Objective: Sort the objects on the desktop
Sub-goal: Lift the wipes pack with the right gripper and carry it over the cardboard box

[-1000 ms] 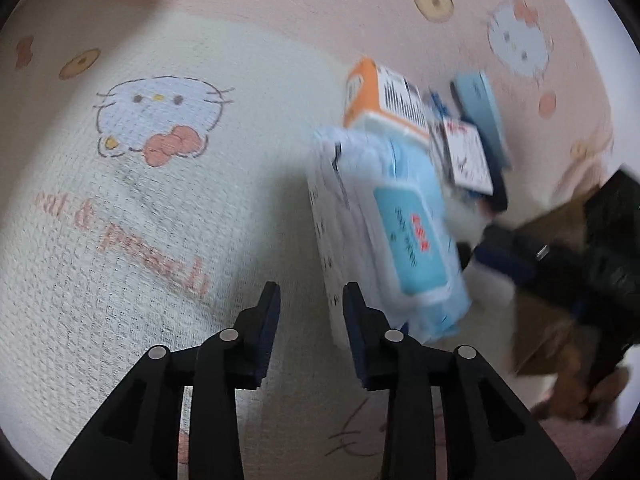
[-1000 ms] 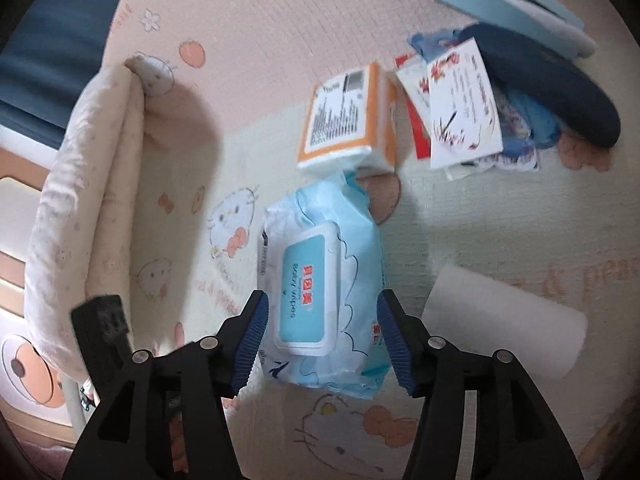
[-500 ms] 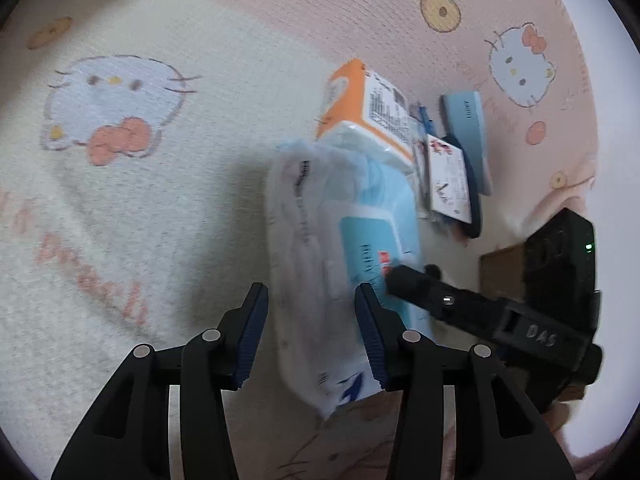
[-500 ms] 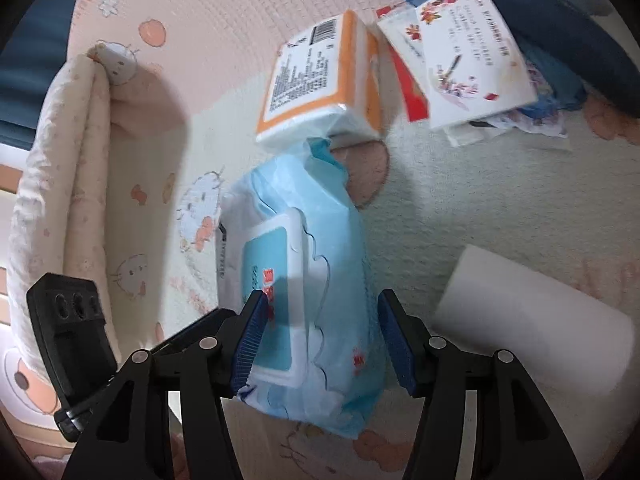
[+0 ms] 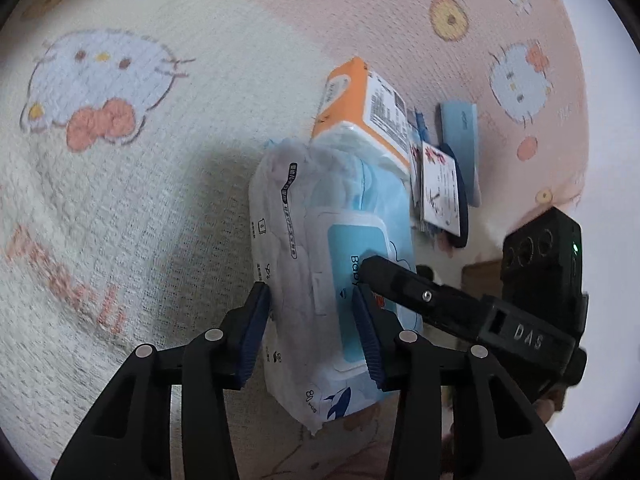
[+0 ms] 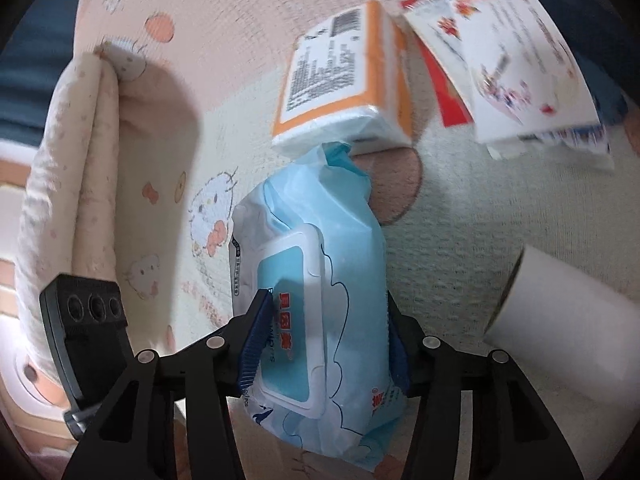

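Observation:
A light-blue wet wipes pack (image 5: 320,208) (image 6: 320,220) with a white flip lid lies on the cartoon-cat mat (image 5: 120,200), and both grippers straddle its near end. My left gripper (image 5: 312,320) has one pad against the pack's white side and the other on the lid. Its jaws are closing. My right gripper (image 6: 326,340) is closing too, with one pad on the lid and the other at the pack's right edge. One of its fingers (image 5: 420,292) crosses the lid in the left wrist view.
An orange-and-white tissue pack (image 5: 360,96) (image 6: 340,76) touches the wipes' far end. Past it lie printed cards (image 5: 440,184) (image 6: 516,52) and a light-blue case (image 5: 460,132). A white paper roll (image 6: 568,340) lies at the right. A folded pink cloth (image 6: 72,168) lines the mat's left edge.
Both grippers have come down and forward over the wipes pack, which now sits between each pair of fingers. The left gripper, beside the pack before, now straddles it.

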Tool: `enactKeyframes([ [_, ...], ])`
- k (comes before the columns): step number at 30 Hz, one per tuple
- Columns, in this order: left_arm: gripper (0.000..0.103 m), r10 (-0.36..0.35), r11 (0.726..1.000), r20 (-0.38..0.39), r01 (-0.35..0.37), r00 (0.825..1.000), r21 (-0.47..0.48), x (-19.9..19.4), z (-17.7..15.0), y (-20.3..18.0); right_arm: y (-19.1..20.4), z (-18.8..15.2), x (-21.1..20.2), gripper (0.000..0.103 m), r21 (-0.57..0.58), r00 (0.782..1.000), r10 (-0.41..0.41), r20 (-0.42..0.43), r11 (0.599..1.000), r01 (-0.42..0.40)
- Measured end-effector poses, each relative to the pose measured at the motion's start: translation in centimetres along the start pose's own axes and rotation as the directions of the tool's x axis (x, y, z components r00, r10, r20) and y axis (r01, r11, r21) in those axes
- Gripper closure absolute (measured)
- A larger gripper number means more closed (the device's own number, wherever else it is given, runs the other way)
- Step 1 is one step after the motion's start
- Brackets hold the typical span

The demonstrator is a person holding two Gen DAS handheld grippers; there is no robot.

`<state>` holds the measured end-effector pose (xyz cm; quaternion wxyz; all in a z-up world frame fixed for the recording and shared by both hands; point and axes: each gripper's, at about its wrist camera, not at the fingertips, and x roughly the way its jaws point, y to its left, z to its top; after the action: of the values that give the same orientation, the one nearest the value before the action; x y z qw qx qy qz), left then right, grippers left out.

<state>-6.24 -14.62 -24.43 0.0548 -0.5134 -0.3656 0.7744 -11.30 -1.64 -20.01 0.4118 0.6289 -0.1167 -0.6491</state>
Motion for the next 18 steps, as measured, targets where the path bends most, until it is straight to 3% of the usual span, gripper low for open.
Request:
enactKeyframes([
  [4,0.060,0.027,0.999,0.015,-0.027,1.000,0.025,-0.2,-0.3,-0.8,2.1,0.0,-0.5,0.060,-0.133,0.996,-0.091,0.017,0.987,0.092],
  [6,0.061,0.008,1.000,0.018,-0.008,1.000,0.008,-0.4,-0.4,-0.8,3.1,0.0,-0.9,0.062,-0.162,0.990,-0.137,0.040,0.977,0.142],
  [9,0.062,-0.011,1.000,0.038,0.012,0.999,-0.021,-1.1,-0.4,-0.8,4.0,-0.2,-1.7,0.062,-0.199,0.986,-0.156,0.054,0.966,0.164],
  [18,0.063,-0.062,0.996,0.142,0.051,0.988,0.078,-4.8,0.2,-4.4,7.3,0.0,-6.0,0.062,-0.236,0.970,-0.162,0.180,0.950,0.203],
])
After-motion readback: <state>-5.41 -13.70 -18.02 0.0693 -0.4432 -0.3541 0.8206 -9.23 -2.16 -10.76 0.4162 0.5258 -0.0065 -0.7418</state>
